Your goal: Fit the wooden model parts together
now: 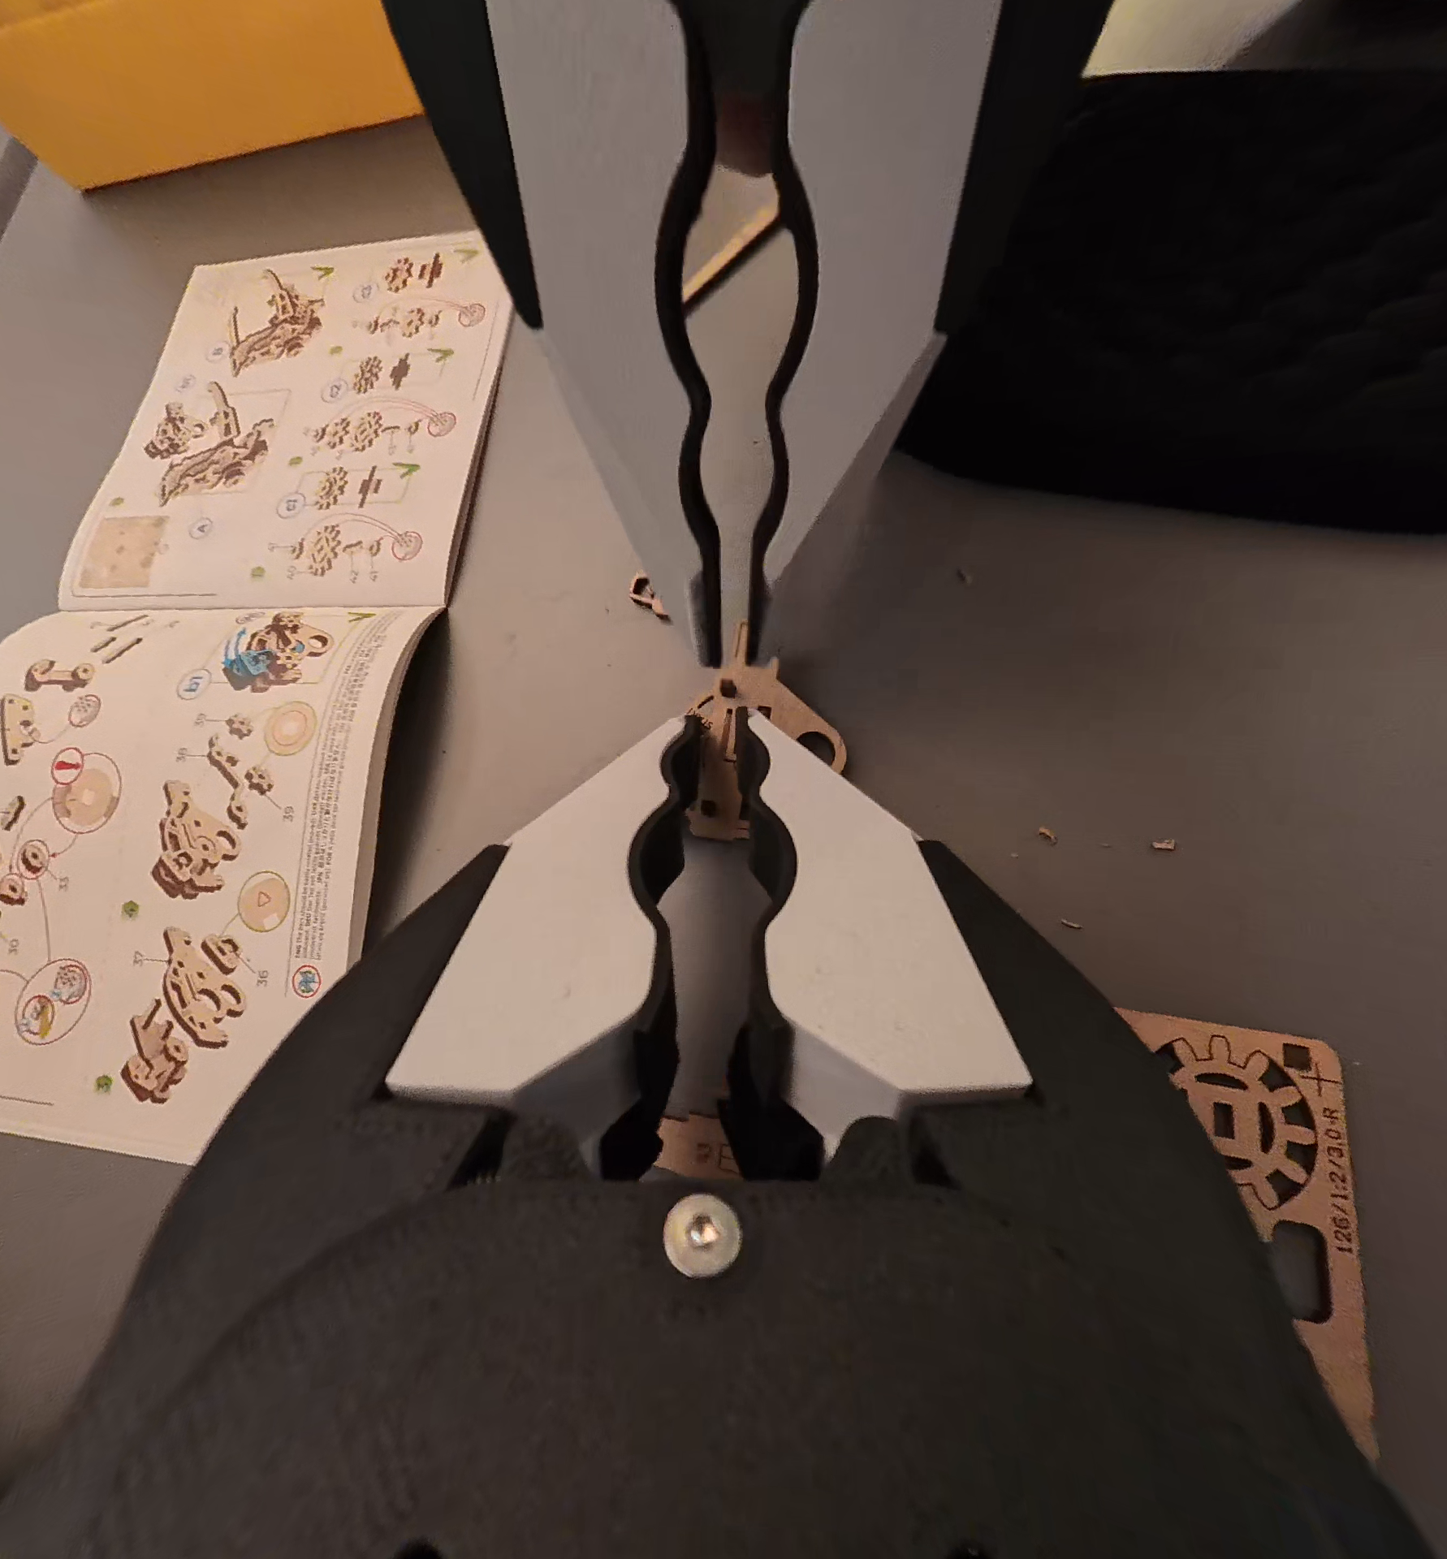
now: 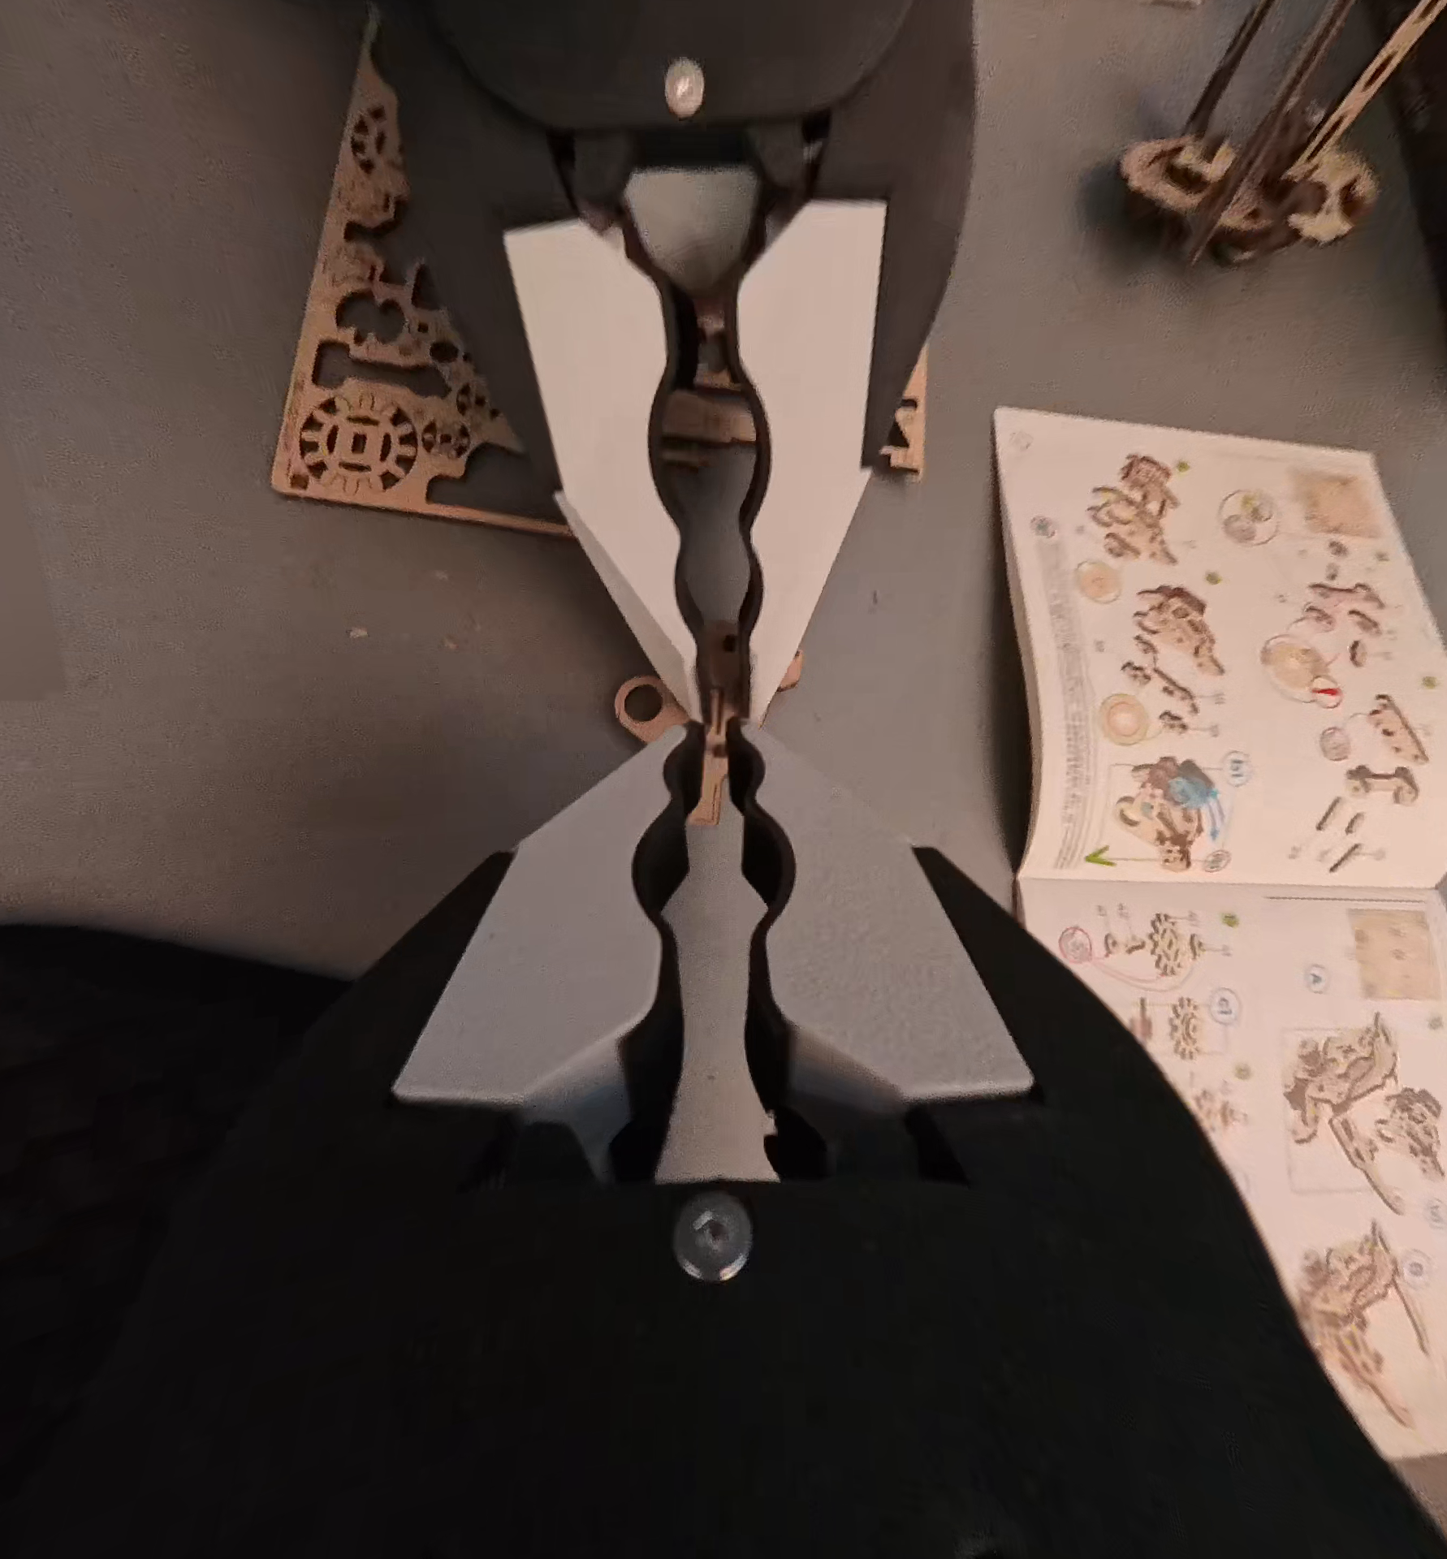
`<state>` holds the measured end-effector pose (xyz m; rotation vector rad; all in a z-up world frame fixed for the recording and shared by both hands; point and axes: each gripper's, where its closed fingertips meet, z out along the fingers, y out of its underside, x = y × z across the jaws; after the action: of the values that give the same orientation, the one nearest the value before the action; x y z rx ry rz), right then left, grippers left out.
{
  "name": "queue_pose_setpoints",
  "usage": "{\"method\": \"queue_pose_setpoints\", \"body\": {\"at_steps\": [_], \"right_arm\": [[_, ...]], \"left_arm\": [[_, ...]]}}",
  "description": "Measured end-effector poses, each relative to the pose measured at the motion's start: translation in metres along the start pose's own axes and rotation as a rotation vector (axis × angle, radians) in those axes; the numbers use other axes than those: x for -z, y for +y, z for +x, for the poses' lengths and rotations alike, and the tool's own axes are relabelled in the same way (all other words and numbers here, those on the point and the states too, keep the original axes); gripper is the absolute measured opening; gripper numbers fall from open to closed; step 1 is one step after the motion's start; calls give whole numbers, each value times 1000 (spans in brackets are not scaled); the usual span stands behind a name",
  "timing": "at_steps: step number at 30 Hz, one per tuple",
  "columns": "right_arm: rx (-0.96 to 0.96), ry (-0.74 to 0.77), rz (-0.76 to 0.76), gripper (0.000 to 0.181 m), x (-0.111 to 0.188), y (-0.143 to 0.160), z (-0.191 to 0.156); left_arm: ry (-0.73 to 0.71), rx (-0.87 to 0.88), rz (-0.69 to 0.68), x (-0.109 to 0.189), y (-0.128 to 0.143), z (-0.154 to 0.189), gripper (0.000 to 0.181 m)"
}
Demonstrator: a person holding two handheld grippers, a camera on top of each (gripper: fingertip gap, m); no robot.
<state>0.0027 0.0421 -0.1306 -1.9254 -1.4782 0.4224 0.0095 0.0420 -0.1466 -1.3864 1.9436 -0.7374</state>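
Observation:
My left gripper [image 1: 720, 724] is shut on a flat wooden part [image 1: 724, 784] with a ring lug [image 1: 826, 747], held just above the grey table. My right gripper [image 2: 707, 738] is shut on a small narrow wooden piece [image 2: 713, 776]. The two grippers meet tip to tip, and the small piece touches the flat part's end. In the left wrist view the right gripper [image 1: 733, 654] comes in from the top. In the right wrist view the left gripper [image 2: 722, 700] comes in from the top, with the ring lug [image 2: 640, 704] beside its tips.
An open instruction booklet [image 1: 222, 675] lies beside the grippers and also shows in the right wrist view [image 2: 1235, 759]. A laser-cut wooden sheet [image 1: 1260, 1181] lies under the left gripper. A yellow box [image 1: 155, 76], black fabric [image 1: 1209, 295] and a partly built wooden model [image 2: 1243, 186] border the table. My two grippers' fingertips are within a few centimetres of each other.

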Motion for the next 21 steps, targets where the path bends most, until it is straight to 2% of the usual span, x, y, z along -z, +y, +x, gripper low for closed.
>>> {"method": "queue_pose_setpoints", "body": {"at_steps": [1, 2, 6, 7, 10, 11, 12, 13, 14, 16, 19, 21], "right_arm": [[-6, 1, -9, 2, -4, 2, 1], [-8, -1, -67, 9, -11, 13, 2], [5, -25, -36, 0, -8, 3, -5], [-1, -32, -89, 4, -13, 13, -5], [48, 30, -96, 0, -4, 5, 0], [29, -6, -68, 0, -6, 2, -5], [4, -17, -111, 3, -13, 12, -4], [0, -21, -82, 0, -12, 7, -4], [7, -14, -134, 3, -9, 11, -4], [19, 4, -122, 2, -5, 6, -3], [-2, -8, -185, 8, -6, 18, -4], [19, -6, -150, 0, -2, 10, -5]], "left_arm": [[4, -3, -1, 0, 0, 0, 6], [9, -6, -3, 0, 0, 1, 5], [5, -16, 0, 0, 0, 1, 2], [8, -11, 2, 0, 0, 1, 2], [16, -3, 5, 0, 0, 1, 2], [18, -5, 5, 0, 0, 1, 2], [20, -6, 4, 0, 0, 1, 2], [22, -2, 4, 0, 0, 1, 2], [28, 5, 7, 0, 0, 2, 2], [50, 7, 18, -1, -2, 6, 1], [47, -4, 11, 0, -2, 6, 2], [44, -14, 10, -1, -2, 6, 2]]}}
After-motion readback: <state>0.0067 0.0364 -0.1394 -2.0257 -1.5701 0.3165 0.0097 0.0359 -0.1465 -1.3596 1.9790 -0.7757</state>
